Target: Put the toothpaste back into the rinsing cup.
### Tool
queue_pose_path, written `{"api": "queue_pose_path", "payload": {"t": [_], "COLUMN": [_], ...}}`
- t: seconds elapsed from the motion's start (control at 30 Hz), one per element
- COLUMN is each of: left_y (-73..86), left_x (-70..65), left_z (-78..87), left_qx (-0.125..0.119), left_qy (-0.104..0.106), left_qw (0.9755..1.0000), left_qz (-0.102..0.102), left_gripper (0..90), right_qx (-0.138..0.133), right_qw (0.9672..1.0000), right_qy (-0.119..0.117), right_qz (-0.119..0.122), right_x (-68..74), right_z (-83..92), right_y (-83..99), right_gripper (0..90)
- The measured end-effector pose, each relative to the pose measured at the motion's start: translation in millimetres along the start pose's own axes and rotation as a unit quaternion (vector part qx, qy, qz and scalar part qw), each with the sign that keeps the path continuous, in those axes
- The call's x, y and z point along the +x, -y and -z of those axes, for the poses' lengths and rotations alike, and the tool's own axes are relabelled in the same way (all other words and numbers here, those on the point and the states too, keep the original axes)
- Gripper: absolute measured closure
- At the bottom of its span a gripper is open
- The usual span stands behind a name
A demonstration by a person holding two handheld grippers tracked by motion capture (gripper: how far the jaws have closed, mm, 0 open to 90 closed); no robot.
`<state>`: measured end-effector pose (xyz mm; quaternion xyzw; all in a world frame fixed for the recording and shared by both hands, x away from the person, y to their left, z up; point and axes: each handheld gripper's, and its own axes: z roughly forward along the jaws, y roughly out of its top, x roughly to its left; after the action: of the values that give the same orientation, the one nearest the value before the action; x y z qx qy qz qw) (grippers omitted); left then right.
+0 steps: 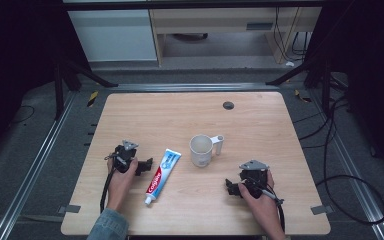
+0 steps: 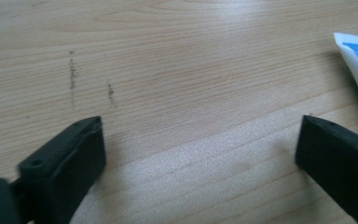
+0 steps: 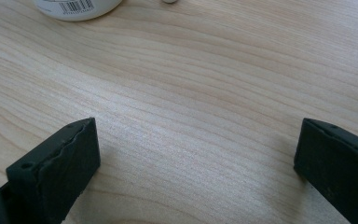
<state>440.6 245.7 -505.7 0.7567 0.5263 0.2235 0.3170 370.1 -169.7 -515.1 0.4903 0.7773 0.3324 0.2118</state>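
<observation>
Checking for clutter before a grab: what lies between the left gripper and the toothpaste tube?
Nothing but bare wooden table. The high view shows the left gripper just short of the toothpaste tube; in the left gripper view, only wood lies between the open jaws and the tube's flat end.

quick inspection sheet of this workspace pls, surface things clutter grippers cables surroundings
surface: light wooden table, faint dark scuffs, round dark grommet
things: toothpaste tube lying flat; white mug upright, handle to the right
clutter: nothing seen
grippers: left gripper and right gripper both open, empty, low over the table
cables: black cable trailing from each gripper; loose cables on floor at right
surroundings: dark frame legs, pale cabinets behind
</observation>
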Motion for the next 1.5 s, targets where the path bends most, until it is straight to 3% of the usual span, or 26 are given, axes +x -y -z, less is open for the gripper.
{"api": "queue_pose_path", "payload": {"t": [0.13, 0.33, 0.57, 0.7, 0.93, 1.23, 1.4, 1.5], "left_y": [-4.6, -6.9, -11.4, -14.9, -17.9, -31.7, -46.2, -53.7], "left_x": [-3.1, -9.6, -21.0, -25.4, -32.2, -37.8, -47.2, -54.5], "left_z": [12.6, 26.0, 39.1, 49.0, 61.3, 66.8, 66.9, 61.3], "left_qx": [-0.020, -0.017, 0.001, 0.003, 0.007, 0.049, 0.088, 0.117], "left_qy": [0.006, 0.018, 0.055, 0.073, 0.072, 0.059, 0.056, 0.062], "left_qw": [0.9998, 0.9997, 0.9983, 0.9972, 0.9971, 0.9960, 0.9920, 0.9876], "left_qz": [-0.003, -0.003, -0.020, -0.017, -0.022, -0.046, -0.072, -0.085], "left_gripper": [3.1, 2.9, 5.0, 5.2, 6.1, 11.2, 11.5, 10.6], "right_qx": [-0.001, -0.001, -0.001, -0.001, -0.001, 0.000, -0.001, -0.001], "right_qw": [1.0000, 1.0000, 1.0000, 1.0000, 1.0000, 1.0000, 1.0000, 1.0000], "right_qy": [-0.002, -0.003, -0.004, -0.005, -0.006, -0.007, -0.006, -0.006], "right_qz": [0.001, 0.001, 0.002, 0.003, 0.005, 0.005, 0.007, 0.006], "right_x": [-0.3, -0.3, -0.6, -0.7, -1.1, -1.4, -1.5, -1.3], "right_z": [0.0, -0.1, -0.2, 0.2, 0.4, 0.9, 0.7, 0.8], "right_y": [0.1, 0.0, 0.0, 0.3, 0.5, 1.0, 1.1, 1.1], "right_gripper": [0.4, 0.4, 0.4, 0.4, 0.5, 0.4, 0.4, 0.4]}}
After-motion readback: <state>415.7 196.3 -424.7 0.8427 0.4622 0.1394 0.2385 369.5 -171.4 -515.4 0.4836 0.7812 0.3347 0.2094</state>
